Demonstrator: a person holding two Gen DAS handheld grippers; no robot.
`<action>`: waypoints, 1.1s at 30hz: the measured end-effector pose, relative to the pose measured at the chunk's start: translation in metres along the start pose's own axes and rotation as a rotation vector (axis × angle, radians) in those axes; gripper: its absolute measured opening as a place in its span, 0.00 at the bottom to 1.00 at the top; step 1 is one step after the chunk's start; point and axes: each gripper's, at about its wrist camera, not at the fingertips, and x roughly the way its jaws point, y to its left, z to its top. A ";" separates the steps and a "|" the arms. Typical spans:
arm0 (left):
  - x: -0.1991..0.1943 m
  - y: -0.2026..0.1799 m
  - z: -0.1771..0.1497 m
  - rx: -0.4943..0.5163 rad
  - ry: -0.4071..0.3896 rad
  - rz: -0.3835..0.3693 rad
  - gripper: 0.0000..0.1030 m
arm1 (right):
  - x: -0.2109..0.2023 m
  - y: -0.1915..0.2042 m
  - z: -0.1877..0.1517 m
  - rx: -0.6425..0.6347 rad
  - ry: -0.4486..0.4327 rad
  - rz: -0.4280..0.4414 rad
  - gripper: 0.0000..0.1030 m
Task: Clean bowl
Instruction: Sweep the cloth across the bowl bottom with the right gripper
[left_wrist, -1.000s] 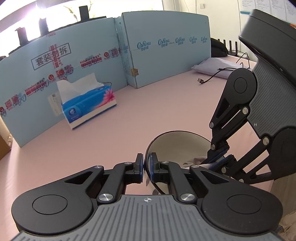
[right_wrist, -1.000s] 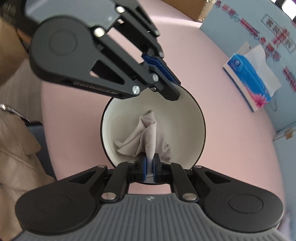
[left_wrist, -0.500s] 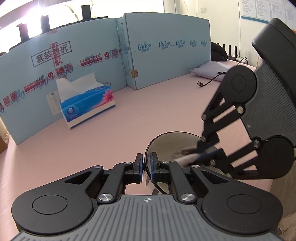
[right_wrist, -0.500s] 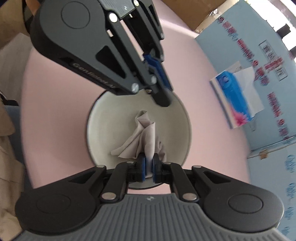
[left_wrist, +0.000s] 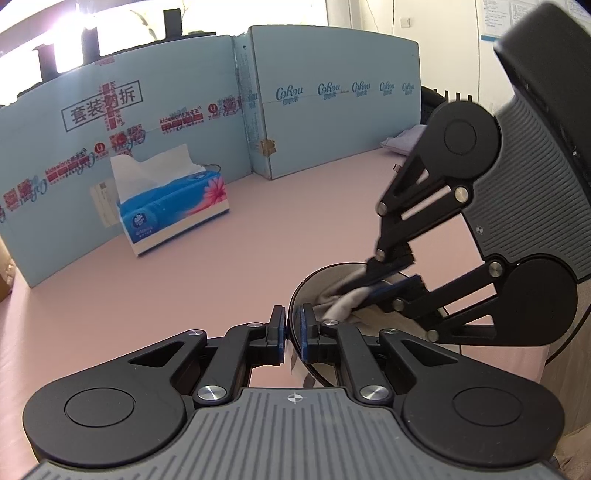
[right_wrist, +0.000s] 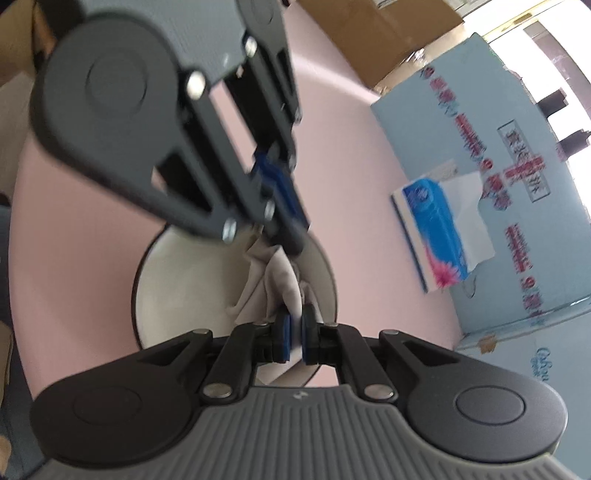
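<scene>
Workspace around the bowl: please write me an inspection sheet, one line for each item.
Surface: pink table, nothing spilled that I can see.
Job's things: bowl, white inside with a dark rim, stands on the table; grey cloth lies bunched inside it.
Clutter: blue tissue box with a tissue sticking up, apart from the bowl.
Grippers: left gripper is shut on the bowl's rim; right gripper is shut on the cloth, inside the bowl.
Cables: nothing seen clearly.
Surroundings: light blue printed boards stand behind the table; cardboard boxes are beyond its edge; a bright window is at the back.
</scene>
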 end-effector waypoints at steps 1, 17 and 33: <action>0.000 0.000 0.000 0.001 -0.001 0.000 0.10 | -0.003 0.002 -0.002 0.006 0.008 0.011 0.03; 0.003 0.004 -0.004 -0.012 0.007 0.001 0.09 | -0.010 0.004 -0.005 0.152 0.056 0.181 0.08; -0.004 -0.002 -0.015 -0.080 0.063 0.013 0.30 | -0.016 0.001 -0.003 0.249 -0.035 0.176 0.08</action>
